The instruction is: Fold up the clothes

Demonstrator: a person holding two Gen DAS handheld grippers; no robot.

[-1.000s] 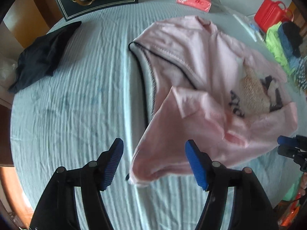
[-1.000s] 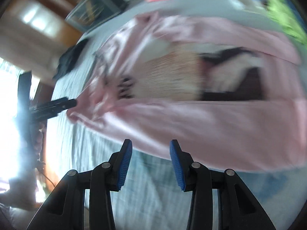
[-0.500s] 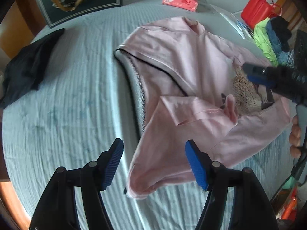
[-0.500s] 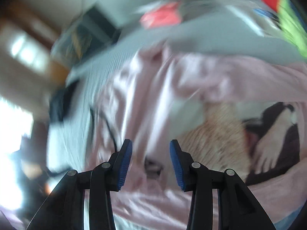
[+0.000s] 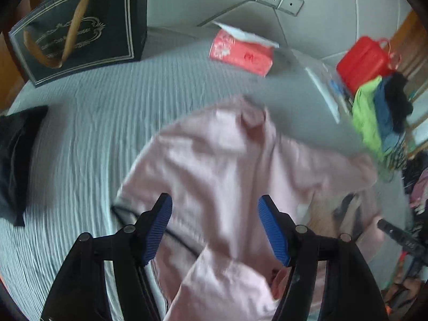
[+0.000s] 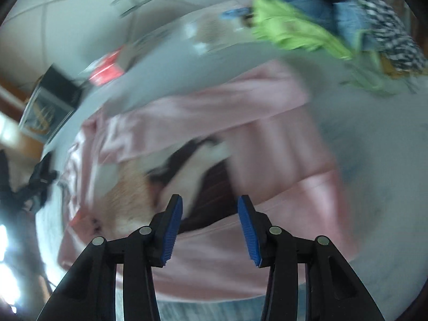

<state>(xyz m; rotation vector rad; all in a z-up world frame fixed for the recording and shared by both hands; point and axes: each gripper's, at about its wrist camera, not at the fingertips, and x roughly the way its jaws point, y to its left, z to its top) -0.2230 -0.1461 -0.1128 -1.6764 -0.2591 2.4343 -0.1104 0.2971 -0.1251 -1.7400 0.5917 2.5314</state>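
Note:
A pink shirt [image 5: 219, 165] with a printed picture lies spread on the grey-blue striped bedsheet [image 5: 88, 123], one sleeve folded over its body. My left gripper [image 5: 215, 227] is open and empty, hovering over the shirt's left half. My right gripper [image 6: 210, 219] is open and empty, hovering over the shirt's [image 6: 267, 139] printed picture [image 6: 192, 171] near the hem. Both views are motion-blurred. The right gripper's tip [image 5: 396, 235] shows at the right edge of the left wrist view.
A dark gift bag [image 5: 80, 26] and a red tissue pack [image 5: 240, 53] stand at the far edge. A black garment [image 5: 16, 155] lies at left. A pile of green, blue and black clothes [image 5: 379, 115] and a red box [image 5: 363, 58] sit at right.
Both grippers have moved forward over the shirt. The left one went from the near hem toward the collar; the right one swung toward the shirt's right side. Both stayed open.

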